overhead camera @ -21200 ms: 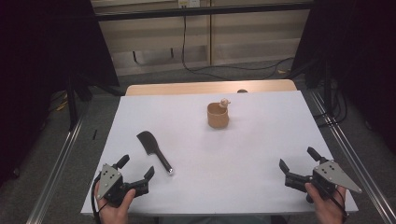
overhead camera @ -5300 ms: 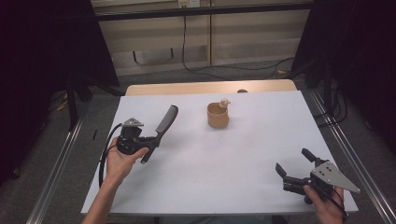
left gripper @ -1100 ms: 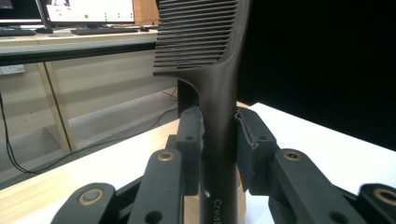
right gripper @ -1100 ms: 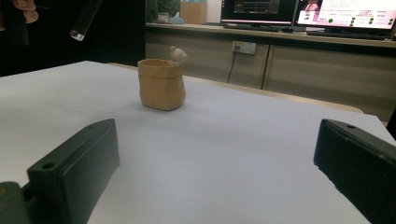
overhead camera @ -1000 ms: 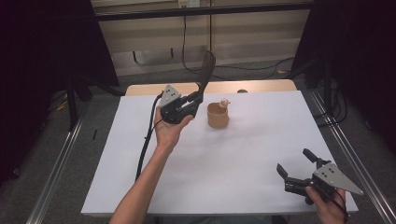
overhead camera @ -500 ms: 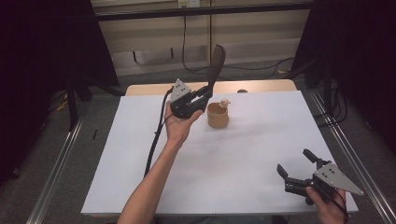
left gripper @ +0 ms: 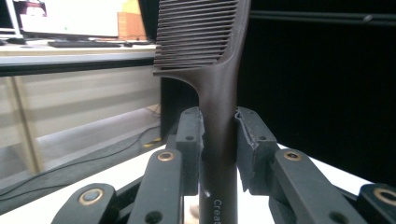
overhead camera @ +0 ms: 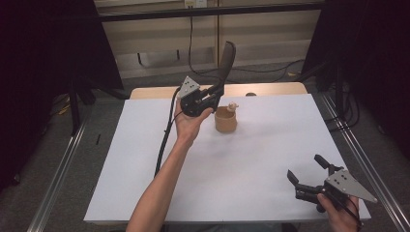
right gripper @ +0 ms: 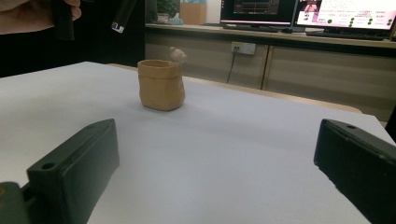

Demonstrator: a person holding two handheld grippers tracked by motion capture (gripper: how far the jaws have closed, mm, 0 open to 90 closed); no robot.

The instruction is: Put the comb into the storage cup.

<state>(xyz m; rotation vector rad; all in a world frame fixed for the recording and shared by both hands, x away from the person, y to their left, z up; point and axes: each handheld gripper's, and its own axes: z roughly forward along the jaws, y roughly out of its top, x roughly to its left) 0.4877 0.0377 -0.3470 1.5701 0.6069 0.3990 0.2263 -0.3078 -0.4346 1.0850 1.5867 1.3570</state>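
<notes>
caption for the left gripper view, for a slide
Left gripper clamps a dark comb by its handle, teeth end up.

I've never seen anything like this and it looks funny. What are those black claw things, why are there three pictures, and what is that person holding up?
Those claws are hand-held grabbers: a person holds one tool in each hand and squeezes it to pinch things. One picture is taken from above the white table. The other two come from small cameras riding on the tools, looking out between their black jaws.

The left tool is raised above the table and pinches the handle of a dark comb, teeth pointing up. You see that comb up close in the left tool's picture. The right tool waits near the table's front corner, jaws open, holding nothing.

On the table stands a small tan cup with a little figure on its rim, right beside the raised comb.
</notes>
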